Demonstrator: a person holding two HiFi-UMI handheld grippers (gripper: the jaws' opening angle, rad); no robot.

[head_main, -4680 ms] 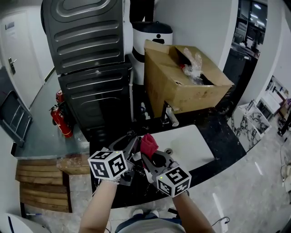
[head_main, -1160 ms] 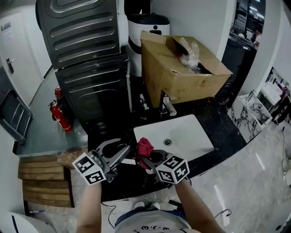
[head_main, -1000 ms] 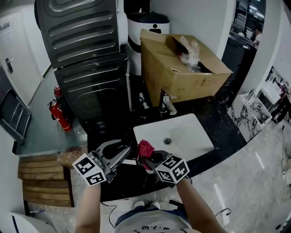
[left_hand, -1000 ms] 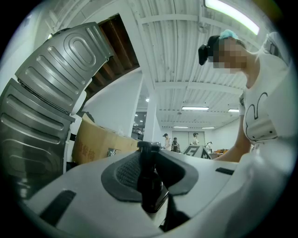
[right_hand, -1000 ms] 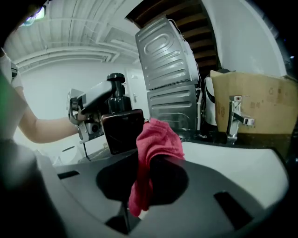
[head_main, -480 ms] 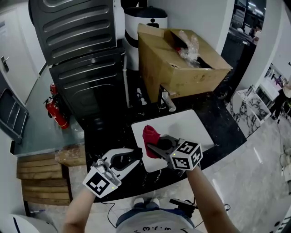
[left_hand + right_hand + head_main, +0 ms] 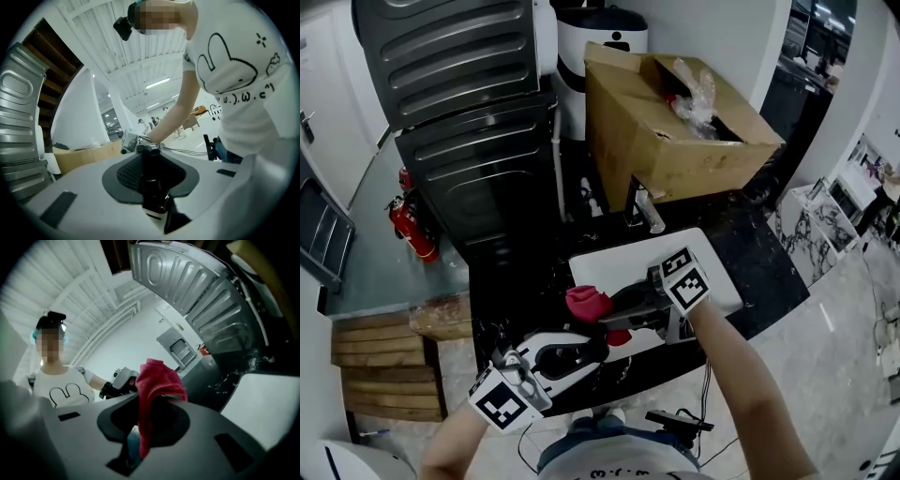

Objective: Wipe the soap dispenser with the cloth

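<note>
Head view: a person stands at a black countertop point(image 7: 769, 262) with a white sink basin point(image 7: 712, 281) set into it. Both grippers sit at lower centre of the frame, over the near edge of the basin.
Left gripper point(image 7: 596, 345): lower left of the head view, marker cube toward the bottom edge, jaws pointing right and slightly up the frame.
Left tongs: pinching the soap dispenser point(image 7: 154, 197), a dark amber bottle with a black pump top. The left gripper view shows it between the dark pads, pump head toward the far end of the jaws.
Right gripper point(image 7: 609, 317): centre right of the head view, marker cube at its upper right, jaws pointing left.
Right tongs: pressed together on the cloth point(image 7: 157, 380), red and bunched. A wad stands out past the tips and a tail hangs back between the jaws.
Cloth against dispenser: in the head view the red wad sits just above the left gripper's tips. Whether fabric touches bottle I cannot tell, since the bottle is dark on dark there.
Cross check: each gripper view shows the other gripper just beyond its own jaws, facing it.
Far edge of basin: faucet point(image 7: 643, 212).
Upper centre right: open cardboard box point(image 7: 675, 131) with clear plastic wrap inside.
Upper left: dark ribbed machine point(image 7: 459, 84).
Top centre: white bin with black lid point(image 7: 600, 33).
Left side, on the floor: red fire extinguisher point(image 7: 405, 220).
Lower left: wooden pallet point(image 7: 370, 366).
</note>
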